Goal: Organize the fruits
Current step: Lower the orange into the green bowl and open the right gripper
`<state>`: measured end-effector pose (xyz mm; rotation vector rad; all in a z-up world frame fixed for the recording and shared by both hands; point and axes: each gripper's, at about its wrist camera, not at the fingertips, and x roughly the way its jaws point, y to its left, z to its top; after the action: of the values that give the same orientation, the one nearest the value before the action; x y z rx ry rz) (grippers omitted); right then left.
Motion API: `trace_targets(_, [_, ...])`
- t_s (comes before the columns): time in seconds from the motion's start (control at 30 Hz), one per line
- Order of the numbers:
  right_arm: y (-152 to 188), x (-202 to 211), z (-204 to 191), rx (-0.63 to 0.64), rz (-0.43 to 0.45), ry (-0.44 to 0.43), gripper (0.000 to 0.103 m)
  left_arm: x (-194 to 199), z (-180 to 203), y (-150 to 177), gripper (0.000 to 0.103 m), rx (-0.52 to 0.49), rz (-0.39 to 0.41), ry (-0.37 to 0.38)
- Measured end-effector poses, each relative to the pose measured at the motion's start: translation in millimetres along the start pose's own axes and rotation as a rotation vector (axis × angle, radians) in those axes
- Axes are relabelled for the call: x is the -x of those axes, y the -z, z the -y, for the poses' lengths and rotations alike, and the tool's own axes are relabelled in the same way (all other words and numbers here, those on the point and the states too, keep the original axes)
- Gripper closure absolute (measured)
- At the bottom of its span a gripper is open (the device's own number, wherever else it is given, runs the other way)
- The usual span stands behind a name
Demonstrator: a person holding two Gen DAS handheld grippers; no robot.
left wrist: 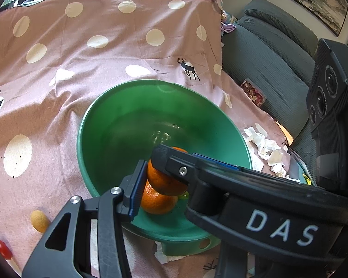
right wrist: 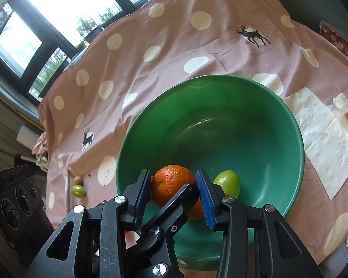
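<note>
Sitting low in the round green plastic bowl [right wrist: 255, 125], toward its six o'clock wall, are two dimpled oranges, one stacked on the other, with a small smooth green fruit [right wrist: 227, 183] at their three o'clock side. The upper orange [right wrist: 171, 184] lies between the blue ribbed pads of both grippers. In the left wrist view, the left gripper [left wrist: 161, 172] is closed on it, one pad against its side, the other arm across its top. The right gripper [right wrist: 174, 194] straddles it partly open; whether its pads press I cannot tell. The lower orange [left wrist: 156, 202] rests beneath. The bowl stands on a pink polka-dot cloth with deer prints [right wrist: 150, 34] covering the counter, white paper tissues [right wrist: 322, 139] at three o'clock.
</note>
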<state>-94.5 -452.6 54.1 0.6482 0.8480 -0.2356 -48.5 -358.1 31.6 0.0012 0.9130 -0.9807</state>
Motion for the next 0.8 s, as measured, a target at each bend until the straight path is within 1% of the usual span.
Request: trace_targets(0.8, [1.3,-3.1,4.9,-0.024,-0.008,-0.011,0.059,-3.3,-4.1,2.0,0.061,0.01,-0.009,-0.005])
